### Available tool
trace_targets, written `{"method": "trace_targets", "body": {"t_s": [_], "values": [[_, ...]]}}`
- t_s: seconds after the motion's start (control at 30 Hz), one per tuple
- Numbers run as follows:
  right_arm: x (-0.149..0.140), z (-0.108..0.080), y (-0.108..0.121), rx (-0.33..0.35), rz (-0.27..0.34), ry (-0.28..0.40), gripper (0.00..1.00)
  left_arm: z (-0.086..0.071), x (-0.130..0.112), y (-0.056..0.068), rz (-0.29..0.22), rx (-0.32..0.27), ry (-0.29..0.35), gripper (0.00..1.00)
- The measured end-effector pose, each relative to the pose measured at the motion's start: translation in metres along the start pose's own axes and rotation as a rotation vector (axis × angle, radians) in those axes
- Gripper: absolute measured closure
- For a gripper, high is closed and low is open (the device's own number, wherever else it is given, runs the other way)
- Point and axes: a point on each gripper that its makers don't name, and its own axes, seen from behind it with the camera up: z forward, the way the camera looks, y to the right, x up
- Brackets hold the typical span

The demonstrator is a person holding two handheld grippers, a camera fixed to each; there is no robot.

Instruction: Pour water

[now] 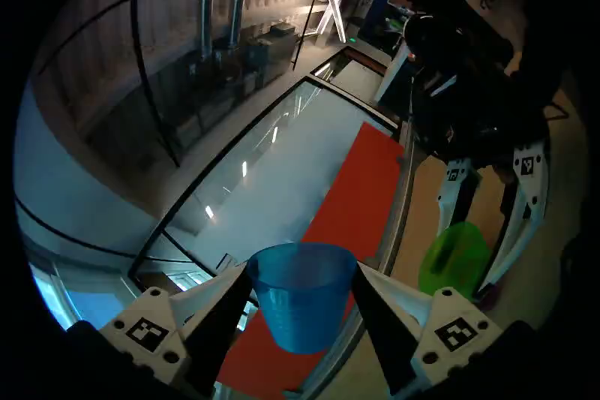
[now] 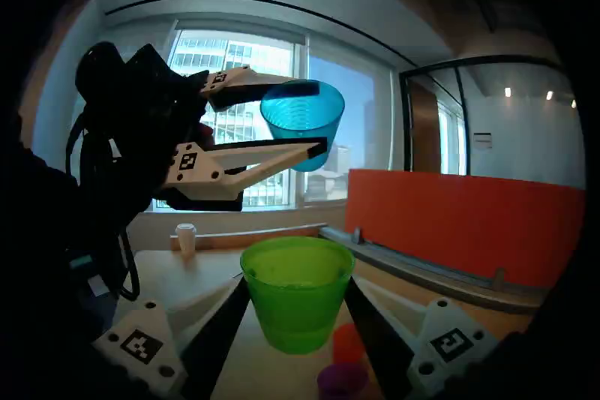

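Note:
In the left gripper view, my left gripper (image 1: 301,302) is shut on a translucent blue cup (image 1: 301,306), held upright between its white fingers. Farther right in that view, the right gripper (image 1: 487,250) holds a green cup (image 1: 454,257). The right gripper view has my right gripper (image 2: 297,302) shut on the green cup (image 2: 297,302), upright and close to the camera. Above it, the left gripper (image 2: 304,118) carries the blue cup (image 2: 302,122) high in the air, lifted well over the green one. Whether either cup contains water cannot be told.
A wooden table (image 2: 187,269) lies below, with an orange cup (image 2: 349,341) and a purple cup (image 2: 341,381) near the green one and a small white cup (image 2: 185,236) by the window. A red partition panel (image 2: 465,224) borders the table. A gloved hand (image 2: 139,122) holds the left gripper.

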Motion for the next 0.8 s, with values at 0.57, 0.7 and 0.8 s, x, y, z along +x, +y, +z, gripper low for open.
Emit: {"method": "trace_targets", "body": {"t_s": [0.57, 0.7, 0.8], "values": [[0.001, -0.002, -0.003, -0.001, 0.000, 0.001, 0.13, 0.000, -0.008, -0.011, -0.433, -0.026, -0.016, 0.13], [0.002, -0.002, -0.004, -0.001, 0.000, 0.002, 0.13, -0.002, -0.010, -0.014, -0.533, -0.034, -0.015, 0.13], [0.002, -0.002, -0.005, -0.002, -0.001, 0.002, 0.13, -0.003, -0.011, -0.016, -0.604, -0.040, -0.011, 0.12]]}}
